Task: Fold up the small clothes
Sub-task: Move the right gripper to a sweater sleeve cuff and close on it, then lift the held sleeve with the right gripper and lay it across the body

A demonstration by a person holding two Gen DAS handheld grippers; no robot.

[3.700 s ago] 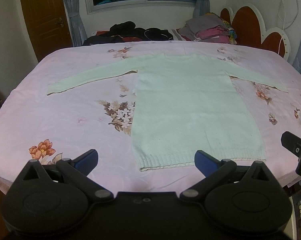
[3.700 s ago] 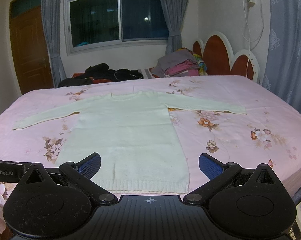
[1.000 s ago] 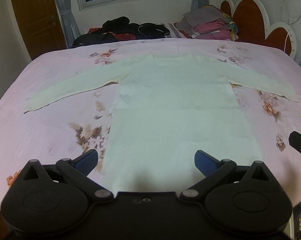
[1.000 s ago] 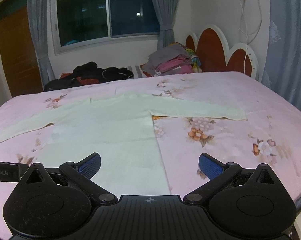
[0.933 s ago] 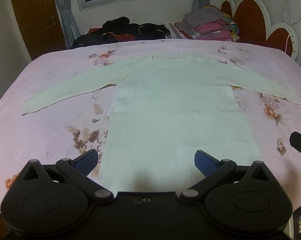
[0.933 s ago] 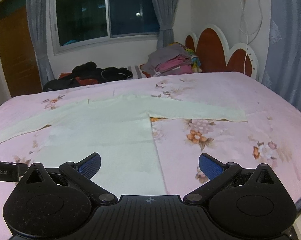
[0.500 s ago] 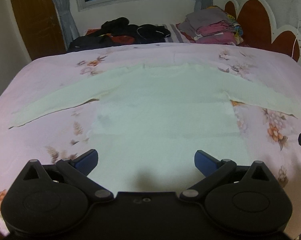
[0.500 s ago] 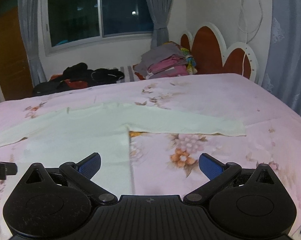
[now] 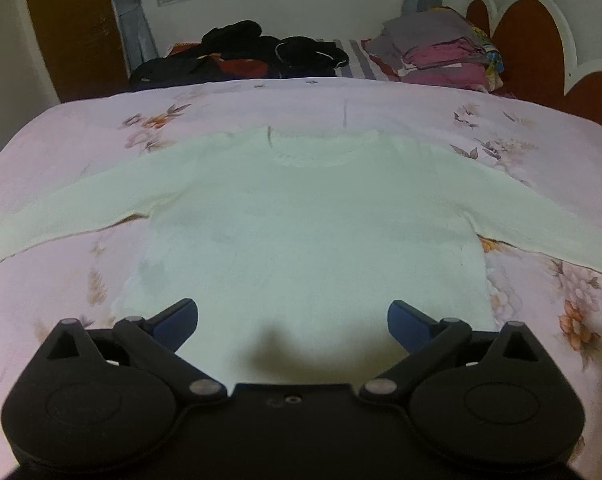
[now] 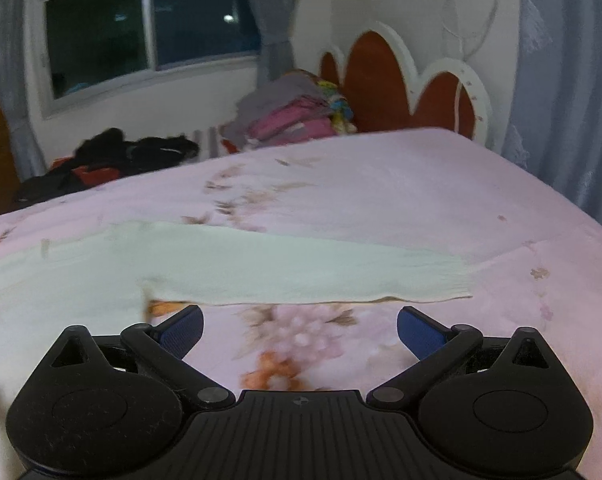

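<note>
Pale sweater (image 9: 309,216) flat; left tool (image 9: 293,318) above body; right tool (image 10: 300,326) near sleeve; both spread.

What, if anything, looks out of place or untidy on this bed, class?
The pale sweater lies flat, sleeves spread. The odd spot is the heap of dark clothes at the bed's far edge, unfolded, beside a neatly folded stack. Both grippers are open.
</note>
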